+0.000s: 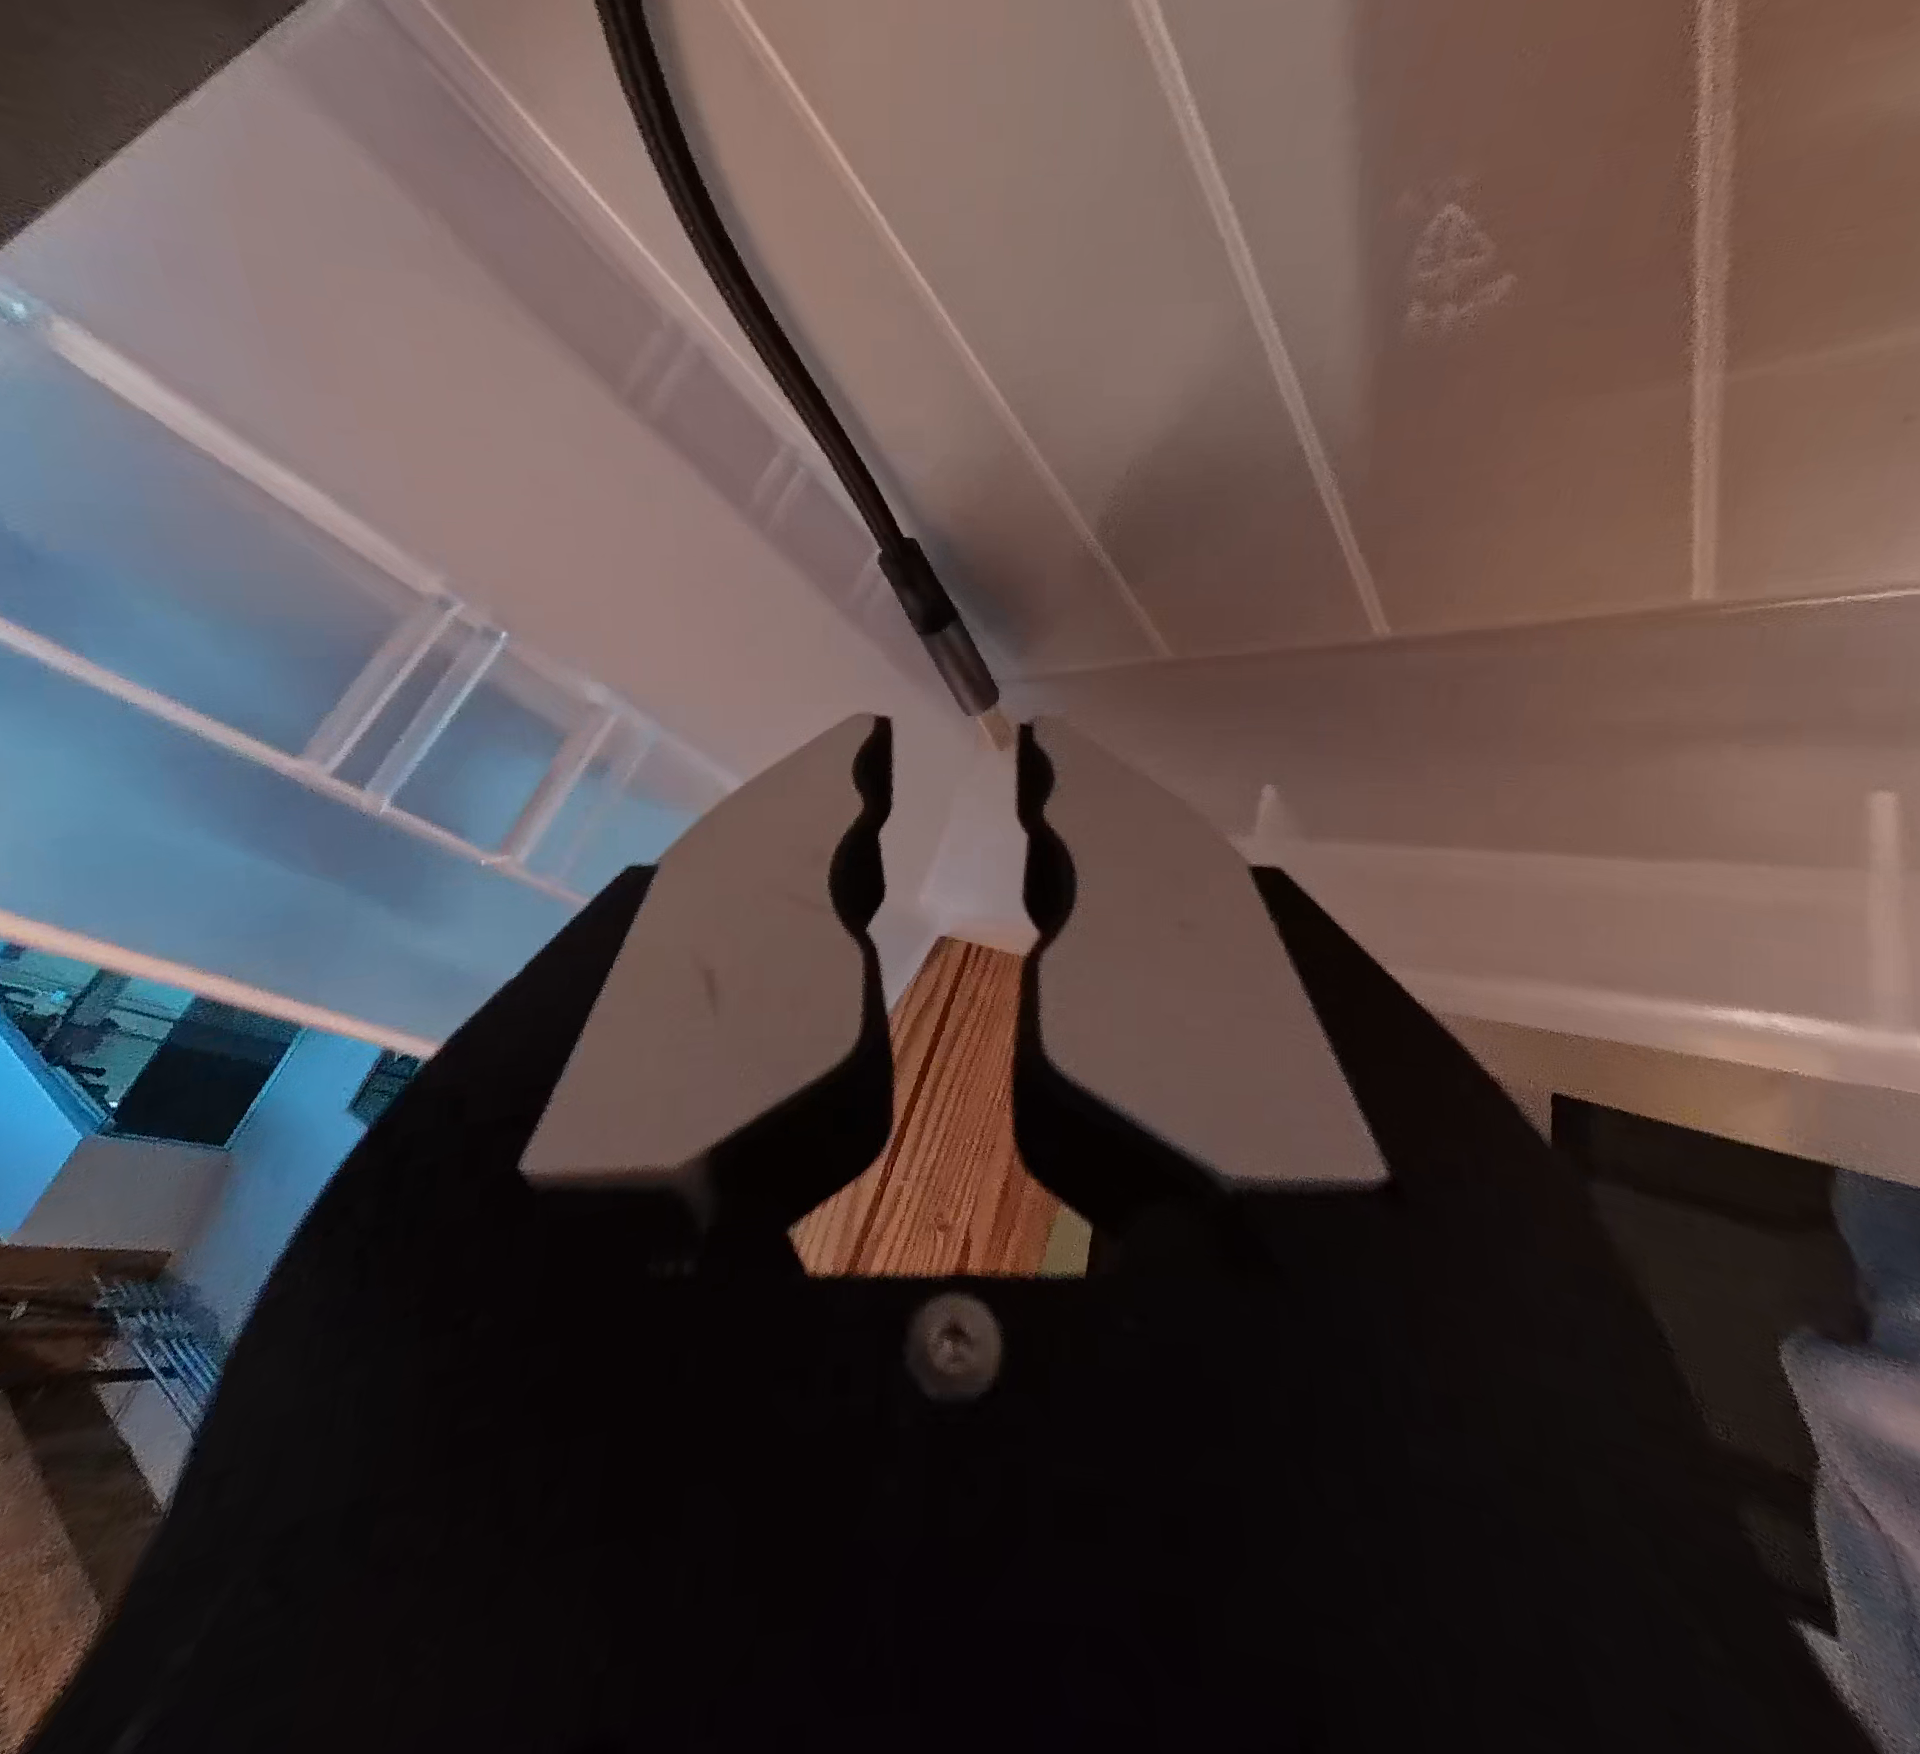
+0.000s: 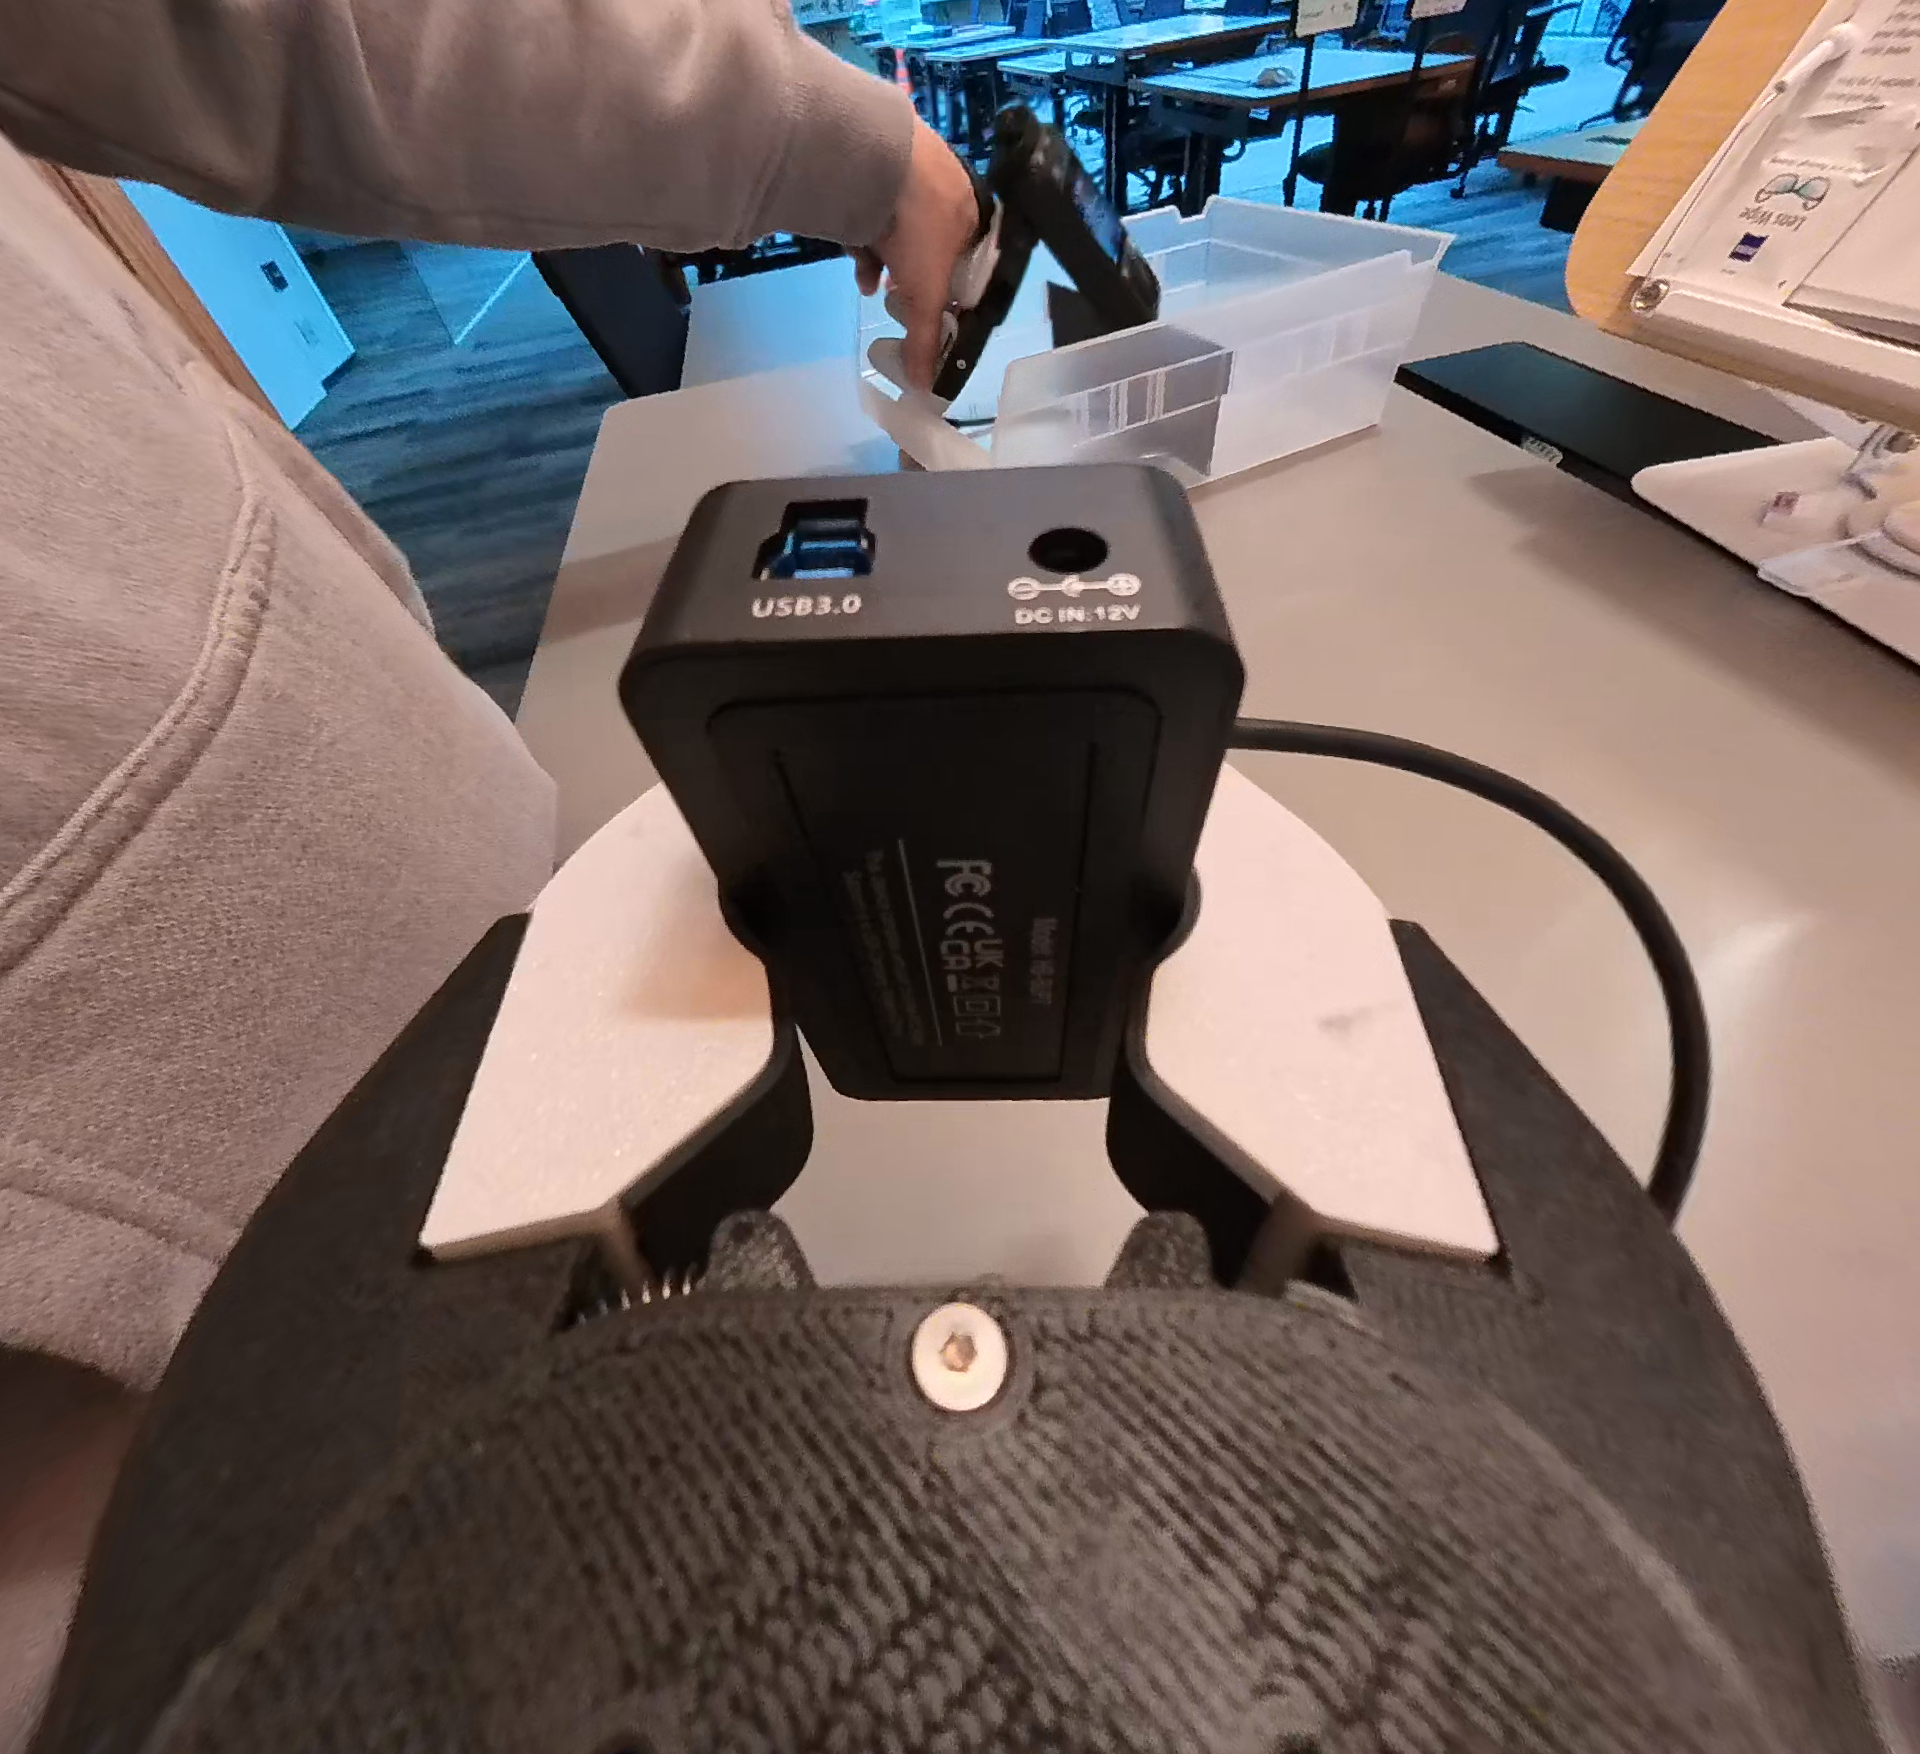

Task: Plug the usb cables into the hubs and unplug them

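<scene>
Our right claw (image 2: 961, 904) was clamped on the black rectangular plastic USB hub (image 2: 930, 769), held above the grey desk (image 2: 1455, 665), its blue port empty. Our left claw (image 1: 956, 738), jaws slightly apart and holding nothing, reached into the translucent plastic bin (image 1: 1143, 302) just short of the black braided USB cable's (image 1: 727, 270) plug. We judged no plugging done yet; everything remained.
</scene>
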Tool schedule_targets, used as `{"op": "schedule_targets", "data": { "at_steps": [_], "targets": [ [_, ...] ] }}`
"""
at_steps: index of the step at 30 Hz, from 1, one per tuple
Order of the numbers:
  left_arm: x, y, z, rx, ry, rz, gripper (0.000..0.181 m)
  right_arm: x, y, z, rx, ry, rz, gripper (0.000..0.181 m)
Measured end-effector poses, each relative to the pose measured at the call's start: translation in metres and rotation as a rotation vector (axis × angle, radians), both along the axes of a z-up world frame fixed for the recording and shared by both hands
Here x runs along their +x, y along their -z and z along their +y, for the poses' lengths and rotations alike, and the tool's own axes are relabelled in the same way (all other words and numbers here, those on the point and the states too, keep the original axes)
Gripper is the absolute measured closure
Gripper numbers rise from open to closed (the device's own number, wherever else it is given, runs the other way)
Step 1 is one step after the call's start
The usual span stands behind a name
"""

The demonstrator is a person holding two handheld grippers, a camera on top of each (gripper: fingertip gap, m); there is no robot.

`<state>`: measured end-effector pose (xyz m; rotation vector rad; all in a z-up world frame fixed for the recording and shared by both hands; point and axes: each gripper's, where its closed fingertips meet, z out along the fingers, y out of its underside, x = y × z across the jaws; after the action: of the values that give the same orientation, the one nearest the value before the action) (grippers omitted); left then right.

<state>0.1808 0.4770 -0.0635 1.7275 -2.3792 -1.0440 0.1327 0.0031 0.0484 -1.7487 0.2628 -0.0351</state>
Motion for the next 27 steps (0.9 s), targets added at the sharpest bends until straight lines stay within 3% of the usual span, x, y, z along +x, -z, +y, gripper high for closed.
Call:
{"op": "schedule_targets", "data": {
  "at_steps": [3, 11, 17, 19, 21, 25, 27],
  "targets": [
    [-0.003, 0.003, 0.01, 0.051, 0.043, -0.023, 0.181, 0.0, 0.002, -0.005, 0.022, 0.016, 0.006, 0.109],
    [0.003, 0.009, 0.023, 0.11, 0.242, -0.018, 0.181, 0.004, 0.003, -0.013, 0.043, 0.035, 0.018, 0.109],
    [0.058, -0.015, 0.009, -0.057, 0.321, -0.419, 0.181, 0.005, 0.007, -0.016, 0.033, 0.036, 0.027, 0.109],
    [0.062, -0.013, 0.006, -0.133, 0.311, -0.442, 0.163, 0.006, 0.007, -0.015, 0.037, 0.032, 0.03, 0.109],
    [0.06, -0.01, 0.015, -0.097, 0.316, -0.404, 0.143, 0.006, 0.007, -0.013, 0.032, 0.024, 0.03, 0.109],
    [0.058, 0.008, 0.012, -0.12, 0.378, -0.346, 0.13, 0.004, 0.01, -0.01, 0.01, 0.009, 0.034, 0.109],
    [0.059, 0.013, 0.01, -0.111, 0.373, -0.339, 0.132, 0.002, 0.012, -0.01, 0.002, 0.003, 0.036, 0.109]
  ]
}}
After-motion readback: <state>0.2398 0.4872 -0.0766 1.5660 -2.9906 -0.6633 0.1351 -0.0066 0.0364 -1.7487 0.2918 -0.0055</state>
